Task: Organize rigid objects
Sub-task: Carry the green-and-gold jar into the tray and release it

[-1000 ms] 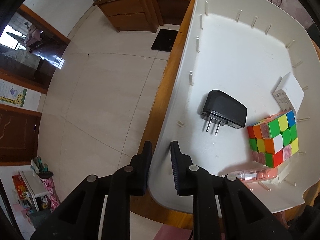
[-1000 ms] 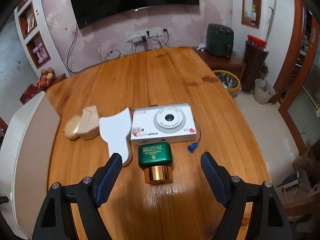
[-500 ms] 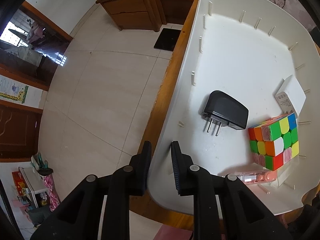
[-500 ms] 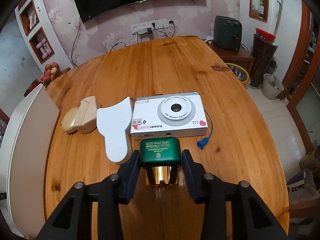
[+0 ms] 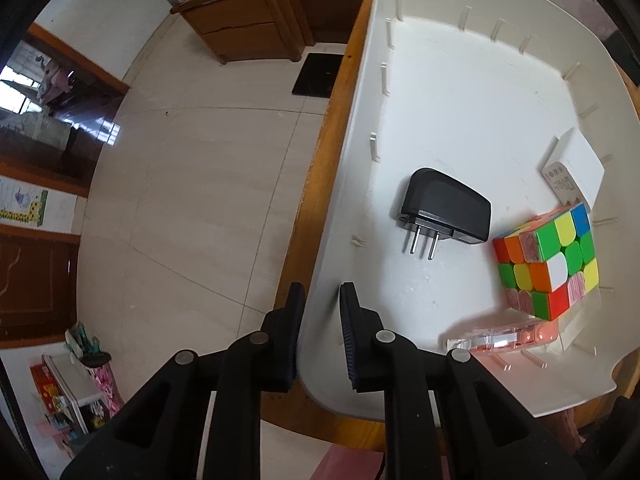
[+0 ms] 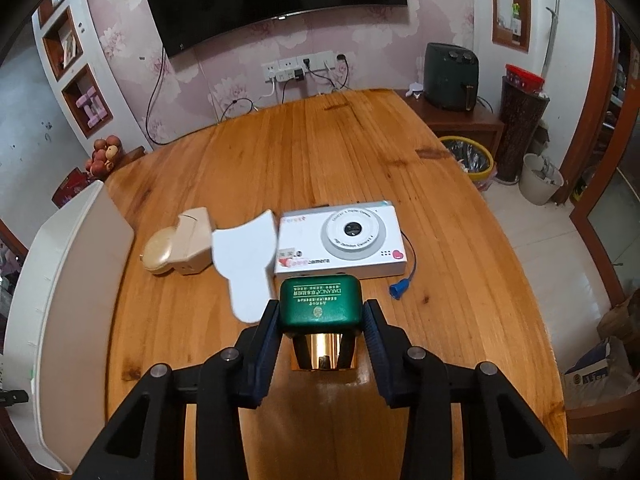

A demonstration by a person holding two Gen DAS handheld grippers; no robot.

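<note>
Change: a second earlier the right gripper stood wide apart; it had since closed.
Right gripper: clenched on the green gold-capped glass bottle, lying on the wooden table just before the white camera.
Left gripper: unchanged, pinching the white plastic tray wall.

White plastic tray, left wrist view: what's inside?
White plastic tray holds a black plug adapter, multicoloured puzzle cube, white box and clear pink case. Anything under them is hidden.
</note>
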